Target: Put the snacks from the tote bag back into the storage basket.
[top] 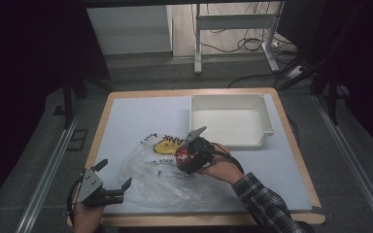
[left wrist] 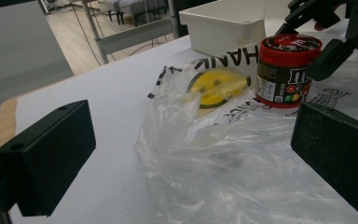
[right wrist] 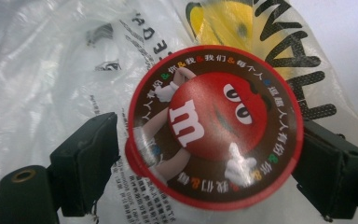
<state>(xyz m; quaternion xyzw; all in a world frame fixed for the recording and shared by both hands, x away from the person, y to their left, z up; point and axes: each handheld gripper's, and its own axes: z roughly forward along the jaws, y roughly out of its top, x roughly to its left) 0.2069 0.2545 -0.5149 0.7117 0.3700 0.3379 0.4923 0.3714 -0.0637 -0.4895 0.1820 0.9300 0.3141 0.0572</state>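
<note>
The right gripper (top: 188, 151) is coming down over a short round red-lidded candy tub with a brown printed label (right wrist: 214, 126). In the right gripper view its two black jaws are standing either side of the lid, close against the rim; whether the pads are already pressing cannot be made out, so the hold is not confirmed. The tub is standing upright on a crumpled clear plastic carrier bag with black lettering and a yellow smiley print (top: 160, 177), near the middle of the pale mat.

The left gripper (top: 108, 180) is hovering at the bag's near-left corner, jaws spread wide with nothing between them, and clear of the film.

Judgement: the work is at an early stage. The tub is being secured; it has not yet been lifted or placed. The shallow white plastic bin (top: 230, 121) at the far right holds nothing.

Room: open mat lies between tub and bin, so a move that way looks unobstructed. The bin's near wall is the edge to clear. Loose film under the tub may drag along when it rises.
</note>
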